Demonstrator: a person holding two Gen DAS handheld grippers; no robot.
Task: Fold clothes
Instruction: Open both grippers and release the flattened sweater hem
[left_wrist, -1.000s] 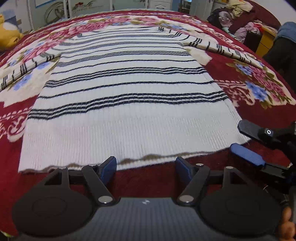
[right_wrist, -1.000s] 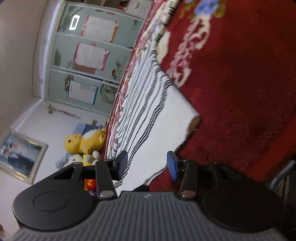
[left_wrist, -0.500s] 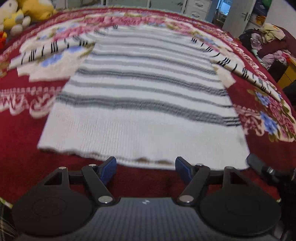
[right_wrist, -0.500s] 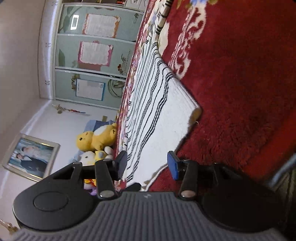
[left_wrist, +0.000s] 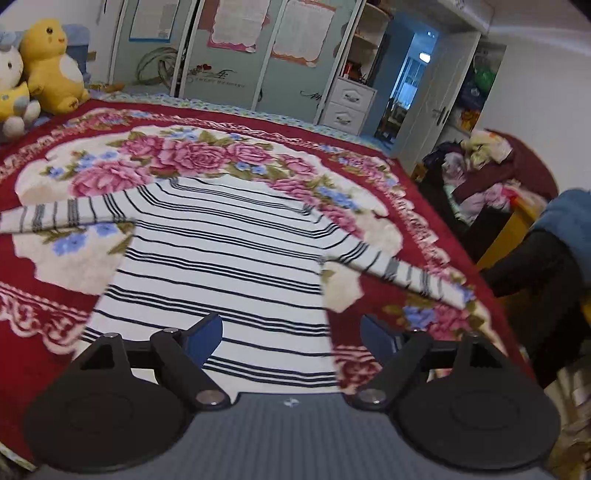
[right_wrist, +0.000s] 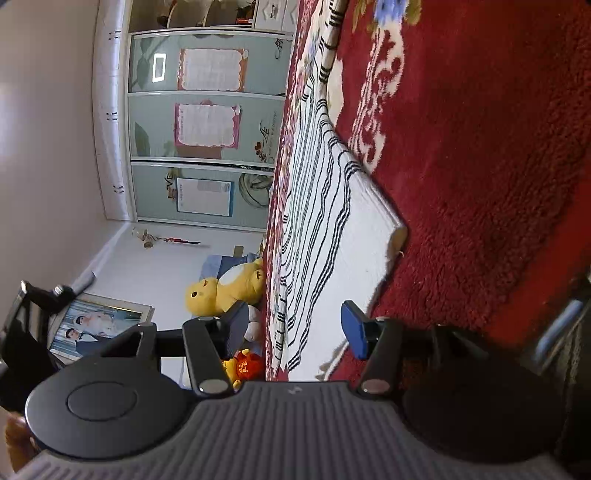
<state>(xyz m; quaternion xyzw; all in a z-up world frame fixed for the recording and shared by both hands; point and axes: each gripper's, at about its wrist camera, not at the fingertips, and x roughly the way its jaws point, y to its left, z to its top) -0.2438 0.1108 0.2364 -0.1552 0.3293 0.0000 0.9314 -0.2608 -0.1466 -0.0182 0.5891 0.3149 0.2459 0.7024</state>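
A white sweater with thin black stripes (left_wrist: 229, 258) lies flat on a red floral blanket (left_wrist: 417, 225), both sleeves spread outward. My left gripper (left_wrist: 291, 338) hovers open above the sweater's lower body, nothing between its blue-padded fingers. In the right wrist view the camera is rolled sideways; the sweater (right_wrist: 325, 229) runs up the frame with its hem corner (right_wrist: 397, 230) near the middle. My right gripper (right_wrist: 295, 326) is open and empty, just short of the hem edge.
Stuffed toys (left_wrist: 48, 70) sit at the bed's far left corner. A wardrobe (left_wrist: 236, 48) and a drawer unit (left_wrist: 347, 105) stand behind the bed. A pile of clothes (left_wrist: 480, 173) lies at the right, with a person's dark sleeve (left_wrist: 546, 266) near it.
My left gripper has moved forward and tilted up, from the hem to over the sweater's body, bringing the room into view. The right gripper stayed near the hem corner, shifting slightly.
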